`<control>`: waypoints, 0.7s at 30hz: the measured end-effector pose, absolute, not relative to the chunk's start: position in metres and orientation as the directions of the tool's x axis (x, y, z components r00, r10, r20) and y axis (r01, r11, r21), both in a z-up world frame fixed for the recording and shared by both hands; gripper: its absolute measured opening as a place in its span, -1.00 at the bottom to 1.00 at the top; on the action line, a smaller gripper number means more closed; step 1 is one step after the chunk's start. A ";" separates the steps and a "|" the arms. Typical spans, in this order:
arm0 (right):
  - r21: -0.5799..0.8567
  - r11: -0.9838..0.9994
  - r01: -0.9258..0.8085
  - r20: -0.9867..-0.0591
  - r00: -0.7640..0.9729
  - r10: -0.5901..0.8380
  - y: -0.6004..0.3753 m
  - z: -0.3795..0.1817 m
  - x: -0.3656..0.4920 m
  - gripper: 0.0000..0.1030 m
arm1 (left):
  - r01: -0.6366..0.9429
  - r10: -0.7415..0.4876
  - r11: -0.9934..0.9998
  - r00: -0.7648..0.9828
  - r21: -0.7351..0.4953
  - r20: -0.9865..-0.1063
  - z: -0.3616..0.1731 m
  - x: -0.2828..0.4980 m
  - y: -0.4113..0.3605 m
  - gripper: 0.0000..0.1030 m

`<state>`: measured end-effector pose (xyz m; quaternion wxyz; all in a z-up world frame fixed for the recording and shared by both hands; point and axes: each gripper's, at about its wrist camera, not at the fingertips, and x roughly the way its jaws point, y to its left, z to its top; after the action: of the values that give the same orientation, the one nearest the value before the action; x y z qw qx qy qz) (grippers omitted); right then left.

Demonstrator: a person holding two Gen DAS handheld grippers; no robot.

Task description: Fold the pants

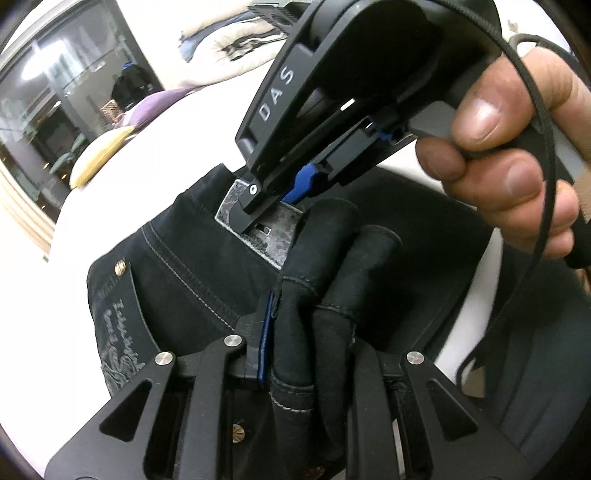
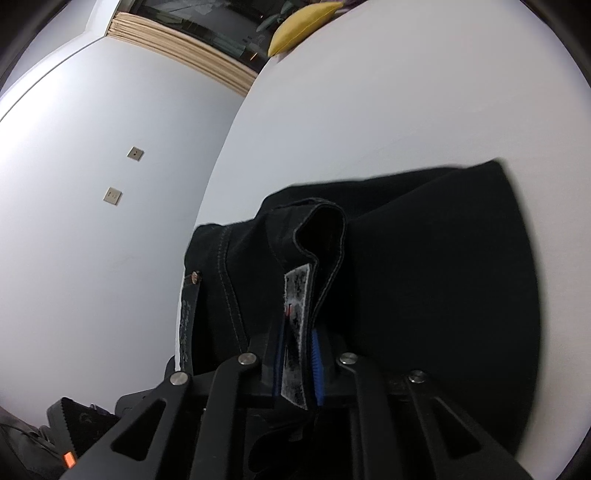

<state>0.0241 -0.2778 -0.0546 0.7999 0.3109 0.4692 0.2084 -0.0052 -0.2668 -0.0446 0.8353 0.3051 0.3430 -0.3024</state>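
Both tongs are clamped on the black pants (image 1: 207,258) rn, which are lying on the white table (image 1: 92,229) w/ the waist end bunched up toward me.

Left gripper (image 1: 295,354): jaws nearly closed, pinching a thick rolled-up fold of the dark denim, the fabric bulges out between the fingers and stands up in a couple of fat ridges. Blue pad visible on one finger, pressed right against the cloth.

Right gripper (image 2: 297,354): also squeezed almost together, and it's got the waistband w/ the grey patch label (image 2: 295,314) between the blue pads. In the left cam you can see the same gripper (image 1: 273,206) coming in from above, tips sitting on that patch at the back of the waistband, my hand (image 1: 517,147) wrapped around the handle w/ the cable looping past it.

Pants-wise: back pocket w/ the embroidered lettering (image 1: 122,332) and a brass rivet (image 1: 120,266) off to the left side, the rest of the fabric spreads out flat on the table away from the right cam. Yellow cushion (image 2: 299,22) at the far edge of the table, floor beside it.
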 end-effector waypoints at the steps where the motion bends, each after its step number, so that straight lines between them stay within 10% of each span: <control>1: 0.688 0.725 -0.039 -0.624 0.479 0.618 -0.280 -0.052 0.025 -0.74 | 0.725 -0.305 0.623 0.571 0.294 -0.762 -0.043 -0.003 -0.271 -0.69; 21: 0.679 0.734 0.009 -0.621 0.539 0.569 -0.342 -0.057 0.018 -0.75 | 0.785 -0.329 0.556 0.510 0.273 -0.795 -0.049 0.027 -0.267 -0.69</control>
<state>0.0175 -0.3417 -0.0567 0.8159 0.3220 0.4486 0.1716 0.0265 -0.2674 -0.0494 0.8074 0.3209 0.3552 -0.3448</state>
